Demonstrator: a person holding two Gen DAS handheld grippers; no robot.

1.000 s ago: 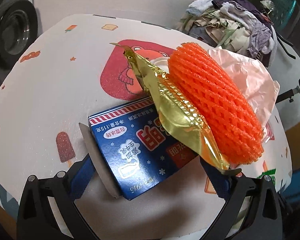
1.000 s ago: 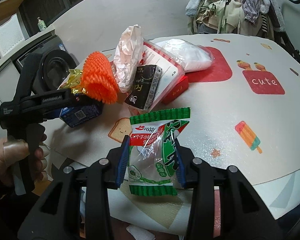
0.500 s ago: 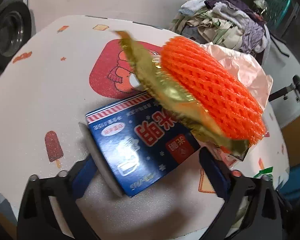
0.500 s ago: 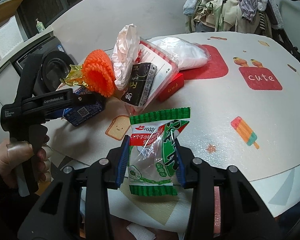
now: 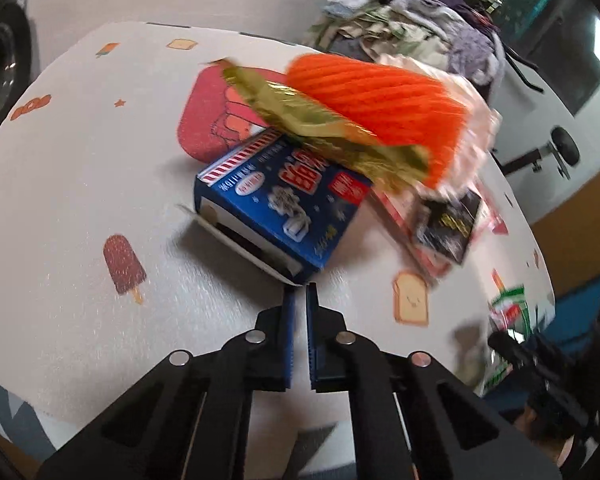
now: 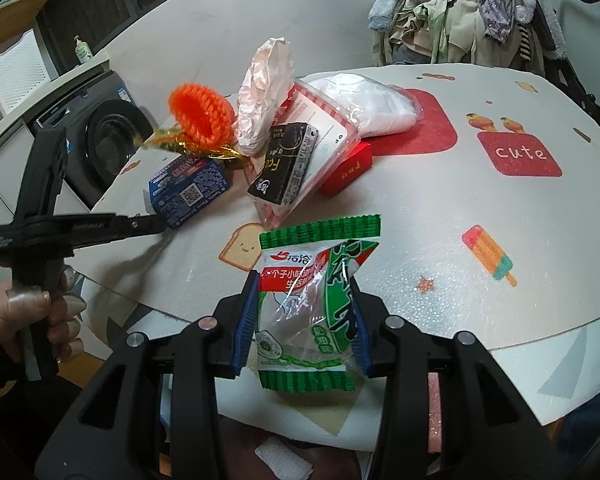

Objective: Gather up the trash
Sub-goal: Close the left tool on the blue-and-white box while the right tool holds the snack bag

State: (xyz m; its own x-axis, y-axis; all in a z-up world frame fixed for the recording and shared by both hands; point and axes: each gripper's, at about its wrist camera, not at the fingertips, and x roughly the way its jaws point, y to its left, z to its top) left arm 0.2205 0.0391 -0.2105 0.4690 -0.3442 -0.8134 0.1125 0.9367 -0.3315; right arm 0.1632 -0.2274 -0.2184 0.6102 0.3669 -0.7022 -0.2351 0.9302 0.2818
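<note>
Left wrist: left hand-held gripper closed, empty | right hand-held gripper clamps green snack packet

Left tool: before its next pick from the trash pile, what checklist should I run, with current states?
1. Left tool free of load: ok, its fingers are nearly together with nothing between them.
2. Blue box within reach: ok, it lies on the table just ahead of the fingertips.
3. Top of the box clear: not ok, the gold wrapper and orange foam net lie over its far end.
4. Right tool secure: ok, it is clamped on the green snack packet.
5. Sharp view of the pile: not ok, the left wrist view is motion-blurred.
</note>
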